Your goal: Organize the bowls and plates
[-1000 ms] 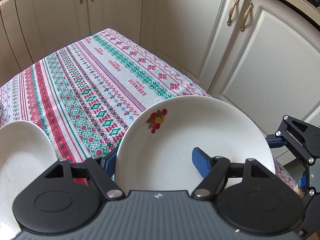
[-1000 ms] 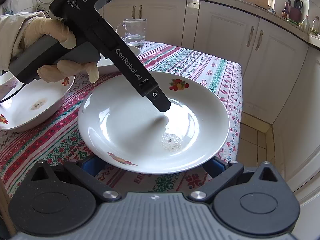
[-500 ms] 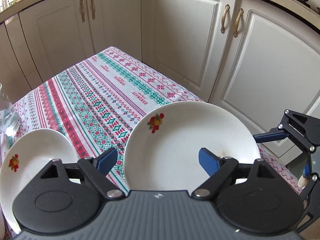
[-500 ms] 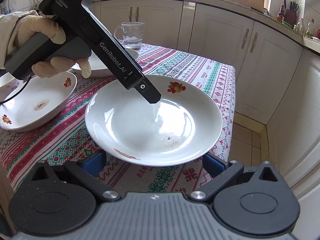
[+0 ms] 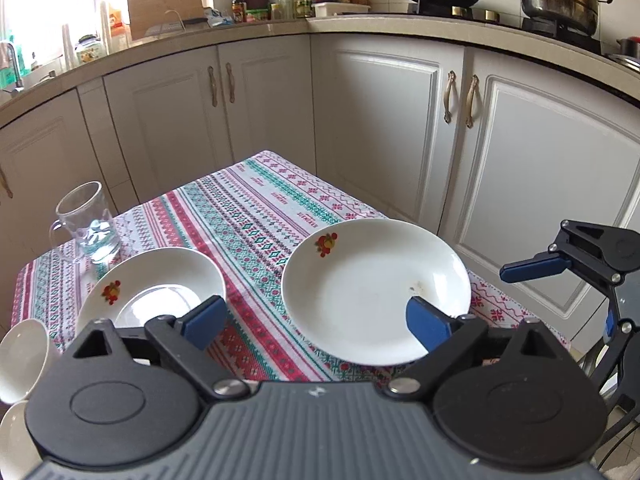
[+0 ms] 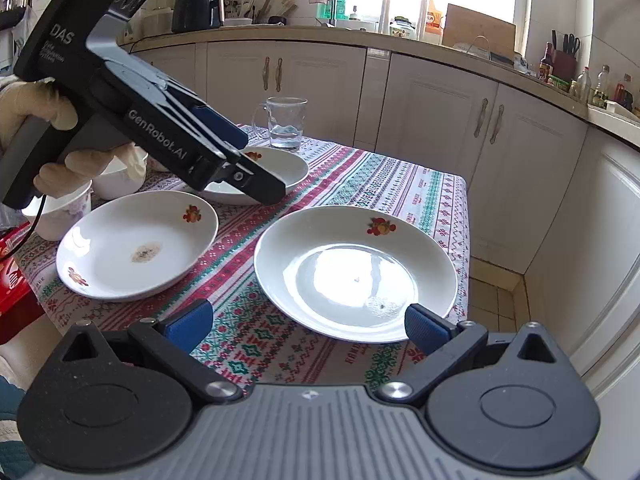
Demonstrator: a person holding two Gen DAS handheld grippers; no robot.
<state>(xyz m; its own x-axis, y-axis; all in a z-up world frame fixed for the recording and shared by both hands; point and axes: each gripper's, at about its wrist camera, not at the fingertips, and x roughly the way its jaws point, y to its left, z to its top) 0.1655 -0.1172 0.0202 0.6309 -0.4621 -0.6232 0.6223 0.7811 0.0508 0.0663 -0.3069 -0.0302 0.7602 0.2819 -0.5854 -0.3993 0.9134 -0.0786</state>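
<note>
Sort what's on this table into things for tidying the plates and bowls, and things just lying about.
For the job: large plate, stained plate, far plate, small white bowls.

Lying about: glass mug, red packet.

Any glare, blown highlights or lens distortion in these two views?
Right wrist view: window glare on the near plate, window overexposed, cabinets bowed by fisheye. Left wrist view: window blown out top left, countertop curved, the same plate evenly lit.

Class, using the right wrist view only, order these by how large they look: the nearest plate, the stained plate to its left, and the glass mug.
1. Nearest plate
2. Stained plate, though it lies slightly farther off, so the two may really match
3. Glass mug, farthest away
</note>
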